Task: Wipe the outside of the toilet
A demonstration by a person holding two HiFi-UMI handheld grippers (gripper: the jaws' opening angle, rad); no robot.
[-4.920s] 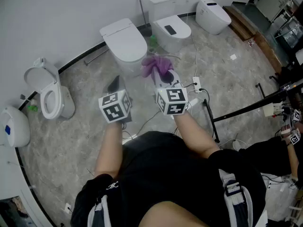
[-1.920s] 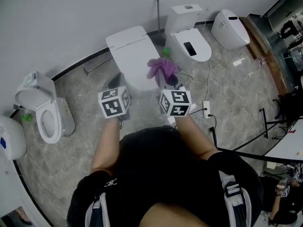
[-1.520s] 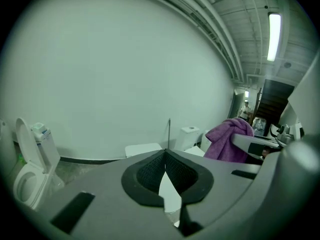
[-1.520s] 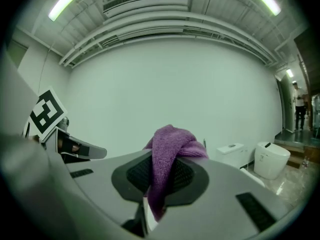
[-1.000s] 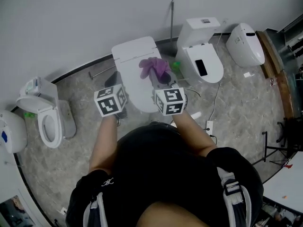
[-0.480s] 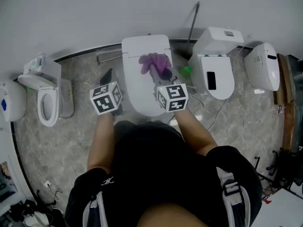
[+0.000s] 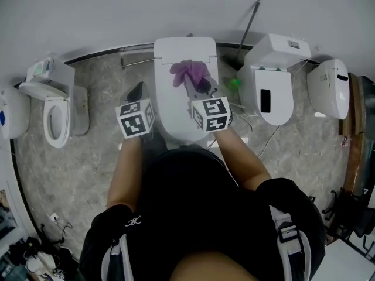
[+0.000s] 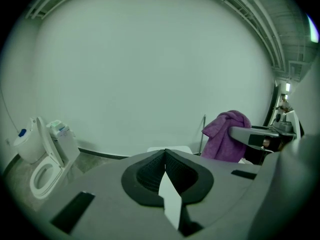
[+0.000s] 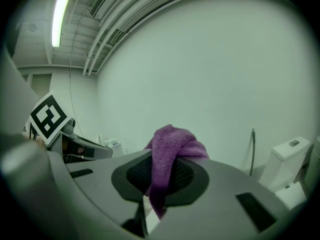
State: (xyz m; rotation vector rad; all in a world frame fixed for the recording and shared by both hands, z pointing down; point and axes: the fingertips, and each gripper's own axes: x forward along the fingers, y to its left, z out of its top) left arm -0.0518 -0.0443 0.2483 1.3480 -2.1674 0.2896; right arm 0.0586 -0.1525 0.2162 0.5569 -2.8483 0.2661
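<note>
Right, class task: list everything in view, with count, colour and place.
closed toilet: one, white, centre, against the wall
open toilet: one, white, left
tank toilet: one, white, right of centre
rounded toilet: one, white, far right
white fixture: one, white with blue mark, far left edge
green object: one, green, floor between closed and tank toilets
pole: one, grey, leaning on wall
purple cloth: one, purple, gripped, over the closed toilet
left gripper: one, grey, jaws together, empty
right gripper: one, grey, jaws shut on purple cloth

Empty left tool, jaws together.
</note>
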